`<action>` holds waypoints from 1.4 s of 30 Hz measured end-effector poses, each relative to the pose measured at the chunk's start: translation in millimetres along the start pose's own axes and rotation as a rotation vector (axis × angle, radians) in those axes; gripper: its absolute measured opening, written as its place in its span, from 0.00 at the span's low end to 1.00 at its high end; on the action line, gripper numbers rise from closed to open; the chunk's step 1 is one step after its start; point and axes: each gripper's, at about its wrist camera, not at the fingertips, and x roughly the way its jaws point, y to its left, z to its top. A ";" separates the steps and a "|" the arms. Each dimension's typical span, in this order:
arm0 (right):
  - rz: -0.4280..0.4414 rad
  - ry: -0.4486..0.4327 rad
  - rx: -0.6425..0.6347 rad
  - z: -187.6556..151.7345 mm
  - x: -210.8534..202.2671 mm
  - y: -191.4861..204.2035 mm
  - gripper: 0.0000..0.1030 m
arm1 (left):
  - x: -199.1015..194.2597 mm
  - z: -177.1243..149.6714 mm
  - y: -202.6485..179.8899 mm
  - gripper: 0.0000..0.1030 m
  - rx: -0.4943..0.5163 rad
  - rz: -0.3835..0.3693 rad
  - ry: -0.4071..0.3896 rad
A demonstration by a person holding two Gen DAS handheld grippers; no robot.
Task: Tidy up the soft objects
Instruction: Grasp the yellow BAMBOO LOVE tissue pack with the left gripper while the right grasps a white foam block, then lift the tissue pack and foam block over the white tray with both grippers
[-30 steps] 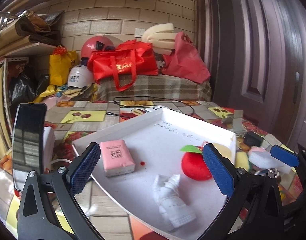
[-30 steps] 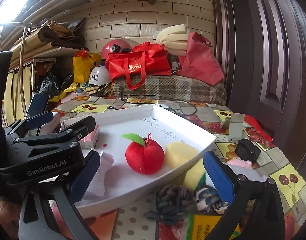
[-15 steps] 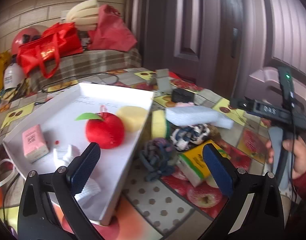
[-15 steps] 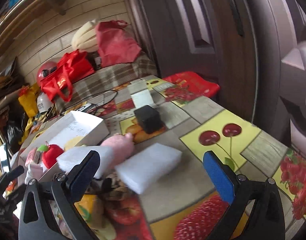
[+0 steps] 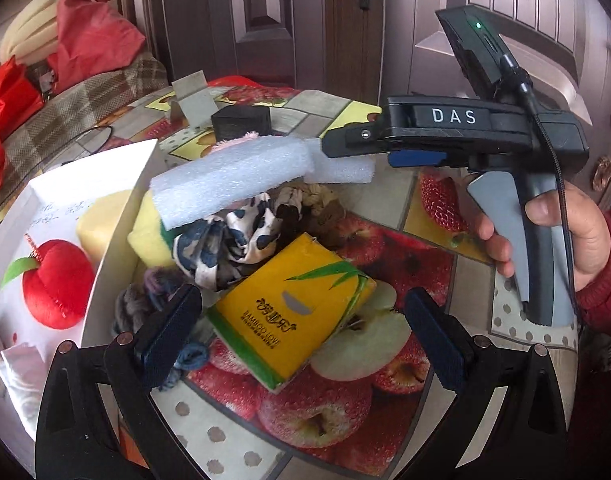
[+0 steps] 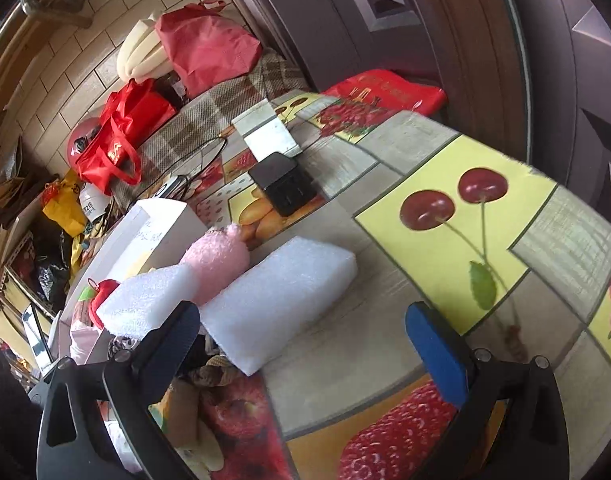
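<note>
My left gripper is open, low over a yellow tissue pack that lies between its fingers on the table. Left of it stands the white tray with a red plush apple and a yellow sponge inside. A spotted scrunchie and a long white foam block are piled beside the tray. My right gripper is open, close to a second white foam block. A pink plush lies just behind it.
A black box and a white card stand sit farther back on the fruit-print tablecloth. Red bags crowd a bench behind. A door stands to the right. A hand holds the right gripper.
Both grippers have swung right, away from the tray and towards the pile beside it. The left now hangs over the tissue pack, the right near the foam block. Both stayed open.
</note>
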 end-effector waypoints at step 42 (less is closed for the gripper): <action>-0.003 -0.361 -0.295 -23.3 -49.5 72.0 0.54 | -85.7 -35.5 24.5 0.82 -0.234 0.407 -0.403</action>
